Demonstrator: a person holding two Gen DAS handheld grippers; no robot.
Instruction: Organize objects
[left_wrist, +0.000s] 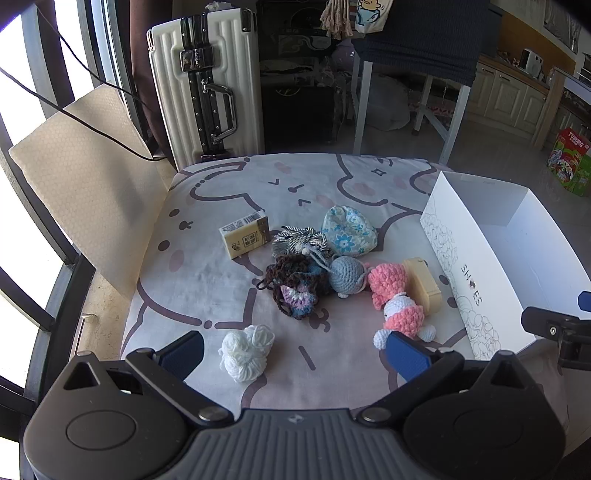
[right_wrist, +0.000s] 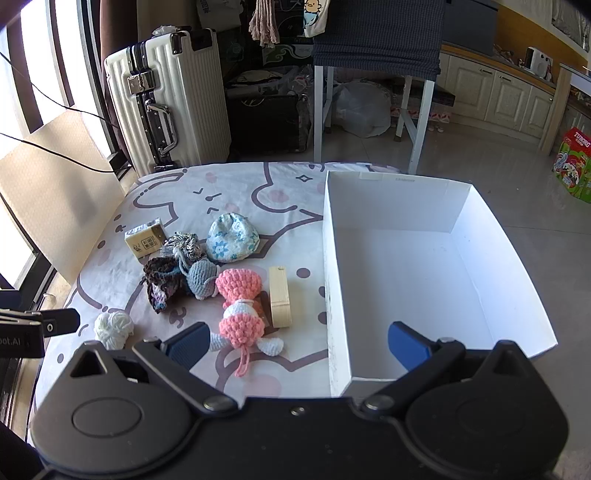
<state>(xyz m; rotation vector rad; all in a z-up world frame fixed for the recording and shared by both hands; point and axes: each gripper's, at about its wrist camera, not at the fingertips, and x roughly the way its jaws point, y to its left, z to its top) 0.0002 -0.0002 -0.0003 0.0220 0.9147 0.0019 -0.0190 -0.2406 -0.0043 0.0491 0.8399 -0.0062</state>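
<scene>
A room with a tiled floor, a white suitcase (left_wrist: 207, 92) standing at the back and kitchen cabinets (right_wrist: 498, 92) to the right. In front lies a surface (left_wrist: 207, 288) covered with a pale cartoon-print cloth.

On the cloth sits a loose cluster of small things. A yellow carton (left_wrist: 245, 236) lies at the far left, just beside a striped knit piece (left_wrist: 299, 238). A blue floral pouch (left_wrist: 349, 230) sits behind the cluster. A dark crochet bundle (left_wrist: 295, 286) touches a grey-blue crochet ball (left_wrist: 347, 275), which touches a pink and white crochet doll (left_wrist: 393, 295). A cream wooden block (right_wrist: 279, 297) lies just beside the doll, between it and the box. A white yarn ball (left_wrist: 245, 350) lies apart, nearest the left gripper.

An open white shoe box (right_wrist: 509, 266) stands at the right edge of the surface, with nothing inside.

The left gripper (left_wrist: 295, 356) hovers over the near edge, jaws spread wide, holding nothing; the yarn ball shows between them. The right gripper (right_wrist: 297, 345) also hovers with jaws spread wide and empty, straddling the box's left wall, its left finger over the doll's legs.
</scene>
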